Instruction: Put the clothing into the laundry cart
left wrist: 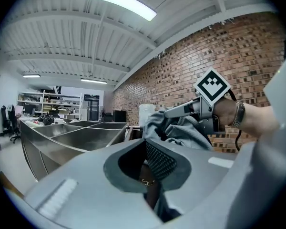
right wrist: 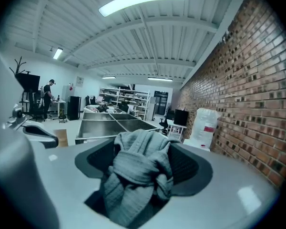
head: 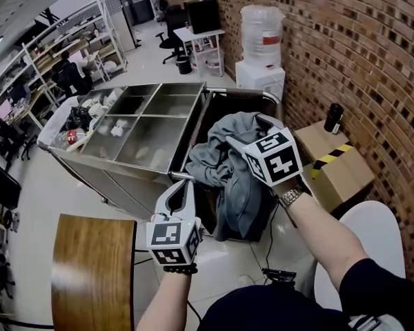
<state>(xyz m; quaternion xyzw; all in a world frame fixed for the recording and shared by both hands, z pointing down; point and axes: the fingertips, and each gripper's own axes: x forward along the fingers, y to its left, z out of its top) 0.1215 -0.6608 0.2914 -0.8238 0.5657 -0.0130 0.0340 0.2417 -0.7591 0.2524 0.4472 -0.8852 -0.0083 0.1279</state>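
The right claw (head: 243, 131) is clamped on the grey clothing (head: 231, 164), which hangs bunched over the dark open end of the laundry cart (head: 167, 85), while the left claw (head: 183, 188), its jaws pressed together, hovers at the cart's near rim, just beside the cloth.

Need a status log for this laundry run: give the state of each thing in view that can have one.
Clothing: bunched, partly inside the cart, draped over its near edge.
Laundry cart: open on top.
Right gripper: shut on the clothing.
Left gripper: jaws together, nothing clearly held.
Cardboard box: closed.
Bottle: upright on the box.
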